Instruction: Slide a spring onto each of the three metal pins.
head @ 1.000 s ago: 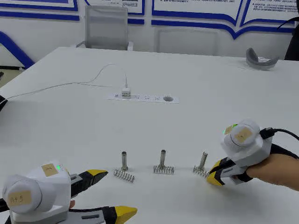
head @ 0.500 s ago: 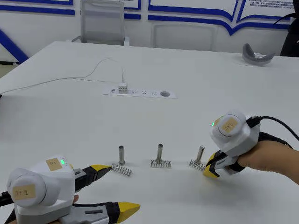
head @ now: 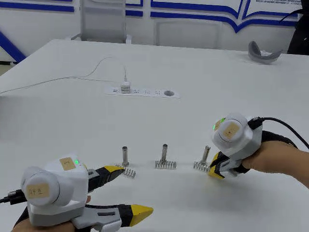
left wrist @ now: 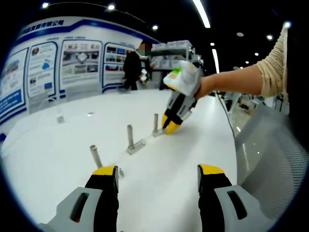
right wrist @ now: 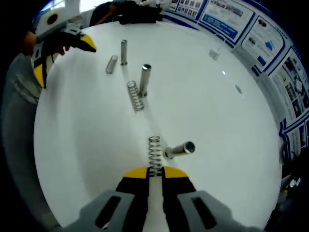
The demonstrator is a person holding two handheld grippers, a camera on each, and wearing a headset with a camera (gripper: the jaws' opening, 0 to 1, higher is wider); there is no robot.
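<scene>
While the fingers (right wrist: 137,175) of the right gripper (right wrist: 154,172) pinch the near end of a spring (right wrist: 154,151) that lies flat on the white counter (head: 217,96), its far end sits just beside the foot of the rightmost pin (head: 205,154). The left gripper (head: 131,191) hovers with its fingers spread wide and holding nothing, close to the leftmost pin (head: 125,155); the other two springs (head: 165,165) lie flat at the feet of that pin and the middle pin (head: 164,152).
</scene>
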